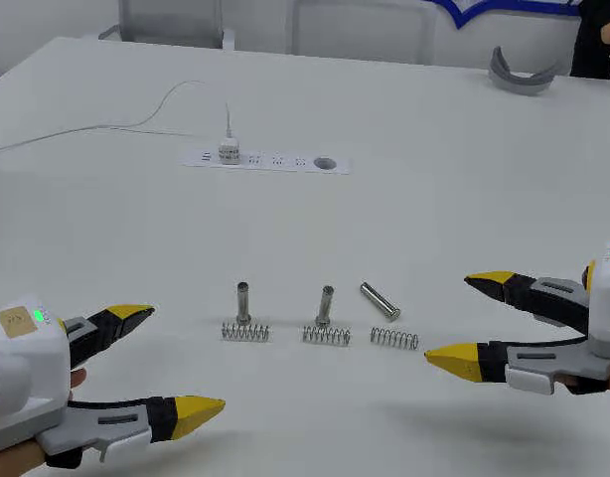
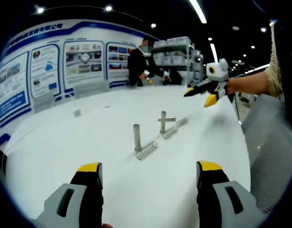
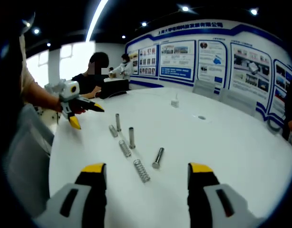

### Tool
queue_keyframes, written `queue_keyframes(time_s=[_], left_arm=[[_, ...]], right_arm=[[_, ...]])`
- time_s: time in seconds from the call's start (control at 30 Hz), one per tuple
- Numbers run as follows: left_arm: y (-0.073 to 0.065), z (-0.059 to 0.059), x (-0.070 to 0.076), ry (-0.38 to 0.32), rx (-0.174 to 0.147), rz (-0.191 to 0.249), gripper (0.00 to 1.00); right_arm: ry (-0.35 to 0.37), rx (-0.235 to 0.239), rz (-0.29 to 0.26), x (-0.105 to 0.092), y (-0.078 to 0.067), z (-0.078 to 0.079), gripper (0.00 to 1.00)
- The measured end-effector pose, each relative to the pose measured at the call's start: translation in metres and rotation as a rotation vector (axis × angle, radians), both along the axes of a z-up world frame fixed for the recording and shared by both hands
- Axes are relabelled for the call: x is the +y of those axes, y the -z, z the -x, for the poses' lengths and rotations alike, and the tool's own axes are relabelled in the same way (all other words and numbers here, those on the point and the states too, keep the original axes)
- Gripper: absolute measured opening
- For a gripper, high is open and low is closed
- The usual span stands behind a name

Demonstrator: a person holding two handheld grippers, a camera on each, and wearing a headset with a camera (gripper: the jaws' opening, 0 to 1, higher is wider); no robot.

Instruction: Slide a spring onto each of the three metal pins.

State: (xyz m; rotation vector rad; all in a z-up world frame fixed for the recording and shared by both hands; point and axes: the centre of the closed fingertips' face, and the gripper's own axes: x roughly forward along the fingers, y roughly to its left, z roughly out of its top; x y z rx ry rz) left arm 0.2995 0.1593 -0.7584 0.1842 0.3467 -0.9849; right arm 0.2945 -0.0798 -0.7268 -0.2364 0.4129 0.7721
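L gripper point(image 1: 186, 360) & R gripper point(image 1: 447, 316) both released, empty; springs point(image 1: 326, 336) look light, squashy, prob roll: pinch mid-coil gently.

Upright left pin point(image 1: 243, 302), upright middle pin point(image 1: 325, 304), right pin point(image 1: 380, 301) lying flat — three springs point(image 1: 326, 336) lying alongside

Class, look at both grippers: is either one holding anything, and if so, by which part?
Nothing is held. The left gripper and right gripper are both open, apart from the springs and pins on the table.
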Motion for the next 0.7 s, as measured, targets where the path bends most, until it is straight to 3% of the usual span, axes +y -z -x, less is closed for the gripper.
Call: queue_keyframes(time_s=[0.5,0.7], left_arm=[[0.000,0.001,-0.001,-0.002,0.000,0.005,0.82],[-0.001,0.001,-0.001,-0.001,-0.002,0.003,0.81]], right_arm=[[0.011,-0.006,0.034,0.004,-0.008,-0.022,0.64],[0.044,0.031,0.056,0.003,-0.007,-0.037,0.57]])
